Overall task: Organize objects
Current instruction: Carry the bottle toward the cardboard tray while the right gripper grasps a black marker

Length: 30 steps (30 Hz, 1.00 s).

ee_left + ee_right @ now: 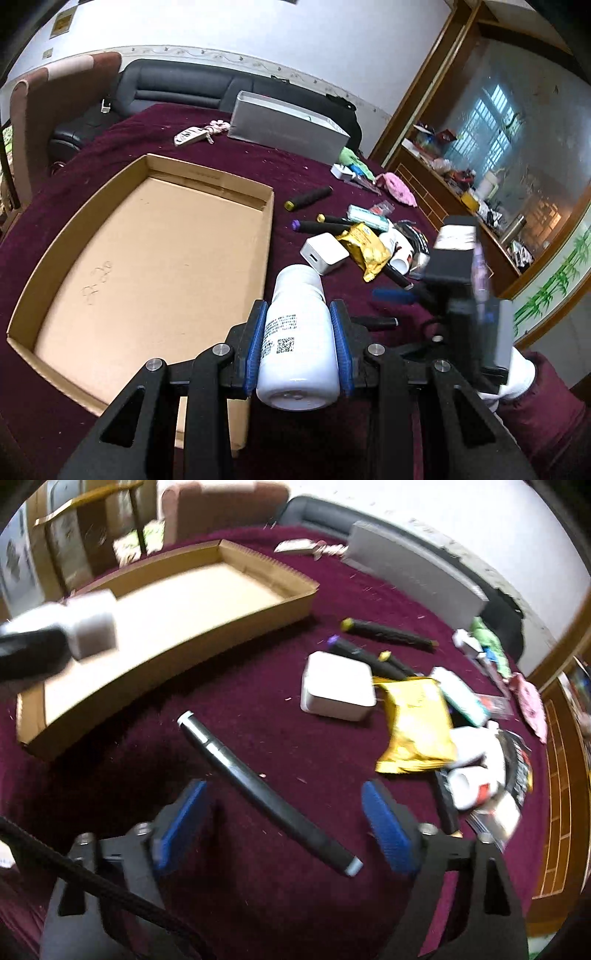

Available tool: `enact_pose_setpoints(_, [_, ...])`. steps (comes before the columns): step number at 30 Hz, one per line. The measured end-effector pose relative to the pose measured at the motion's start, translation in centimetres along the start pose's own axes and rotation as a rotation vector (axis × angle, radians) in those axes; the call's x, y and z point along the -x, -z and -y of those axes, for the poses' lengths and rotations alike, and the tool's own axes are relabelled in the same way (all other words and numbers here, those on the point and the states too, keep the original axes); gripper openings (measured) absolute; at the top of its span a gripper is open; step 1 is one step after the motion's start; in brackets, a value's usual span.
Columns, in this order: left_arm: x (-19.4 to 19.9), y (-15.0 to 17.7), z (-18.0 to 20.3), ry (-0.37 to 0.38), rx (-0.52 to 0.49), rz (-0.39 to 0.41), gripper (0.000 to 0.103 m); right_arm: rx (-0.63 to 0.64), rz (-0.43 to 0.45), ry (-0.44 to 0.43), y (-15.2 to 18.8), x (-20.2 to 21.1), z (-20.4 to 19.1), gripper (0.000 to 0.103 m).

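Left gripper (299,345): clamped on a white bottle (297,343), blue pads pressing both sides, cap pointing away, held above the near right corner of the cardboard tray (207,177).
Right gripper (284,827): jaws spread wide, nothing between the pads, poised over a black marker (266,797) that lies slantwise on the cloth (pads not touching it).
Bottle label: small black print and a QR code; the text is too small to read.
Tray writing: faint pencil scrawl on the floor of the tray, not legible.
Tray contents: bare cardboard.
Table cover: maroon cloth (207,144), speckled with pale crumbs.
Clutter right of tray: white charger block (338,686), gold snack packet (417,723) overlapping more dark markers, a mint-green pack (461,696), a small white cup (469,788).
Farther back: long grey box (288,127), a pale remote (190,134), a pink pouch (399,186).
Behind the table: dark sofa (177,86).
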<state>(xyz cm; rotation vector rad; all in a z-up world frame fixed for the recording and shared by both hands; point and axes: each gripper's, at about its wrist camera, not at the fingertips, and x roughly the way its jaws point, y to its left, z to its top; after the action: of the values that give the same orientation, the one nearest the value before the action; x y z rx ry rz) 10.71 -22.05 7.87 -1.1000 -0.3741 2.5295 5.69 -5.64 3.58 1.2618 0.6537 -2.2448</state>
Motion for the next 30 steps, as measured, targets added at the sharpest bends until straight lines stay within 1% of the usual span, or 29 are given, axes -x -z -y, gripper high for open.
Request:
enact_pose_setpoints(1, [0.2, 0.1, -0.3, 0.002, 0.005, 0.006, 0.029, 0.007, -0.021, -0.004, -0.1, -0.5, -0.3, 0.067])
enact_pose_setpoints(3, [0.3, 0.3, -0.9, -0.002, 0.013, 0.013, 0.029, -0.002, -0.028, -0.022, -0.3, -0.7, -0.2, 0.062])
enact_pose_setpoints(4, [0.4, 0.3, -1.1, -0.005, 0.018, 0.016, 0.029, -0.01, -0.045, -0.035, -0.3, -0.8, 0.0, 0.052])
enact_pose_setpoints(5, [0.3, 0.4, -1.4, -0.005, 0.023, 0.017, 0.029, -0.028, -0.052, -0.057, -0.3, -0.8, 0.1, 0.035])
enact_pose_setpoints(6, [0.4, 0.5, -1.7, -0.004, 0.027, 0.018, 0.029, -0.043, -0.059, -0.065, -0.5, -0.9, 0.1, 0.03])
enact_pose_setpoints(7, [0.6, 0.7, -1.8, -0.005, 0.033, 0.021, 0.029, -0.054, -0.068, -0.068, -0.4, -0.8, 0.1, 0.02])
enact_pose_setpoints(8, [0.5, 0.7, -2.0, -0.005, 0.04, 0.022, 0.029, -0.07, -0.075, -0.077, -0.3, -0.8, 0.0, 0.013])
enact_pose_setpoints(11, [0.7, 1.0, -2.2, -0.009, 0.049, 0.027, 0.029, -0.107, -0.077, -0.081, -0.4, -0.8, -0.7, 0.012])
enact_pose_setpoints(15, [1.0, 1.4, -2.3, -0.018, 0.054, 0.034, 0.029, -0.214, -0.049, -0.131, 0.3, 0.4, 0.1, 0.012])
enact_pose_setpoints(19, [1.5, 1.7, -1.9, -0.028, 0.051, 0.042, 0.029, -0.381, -0.015, -0.255, 1.8, 1.2, 2.2, 0.013])
enact_pose_setpoints(23, [2.0, 1.3, -1.5, -0.042, 0.047, 0.056, 0.029, -0.494, 0.009, -0.356, 2.6, 2.0, 3.4, 0.013])
enact_pose_setpoints(26, [2.3, 0.5, -1.5, -0.056, 0.036, 0.07, 0.029, -0.539, 0.04, -0.414, 1.7, 2.7, 3.9, 0.013])
enact_pose_setpoints(30, [2.4, -1.3, -1.3, -0.113, -0.001, 0.099, 0.029, -0.565, 0.081, -0.469, -0.9, 3.7, 3.7, 0.013])
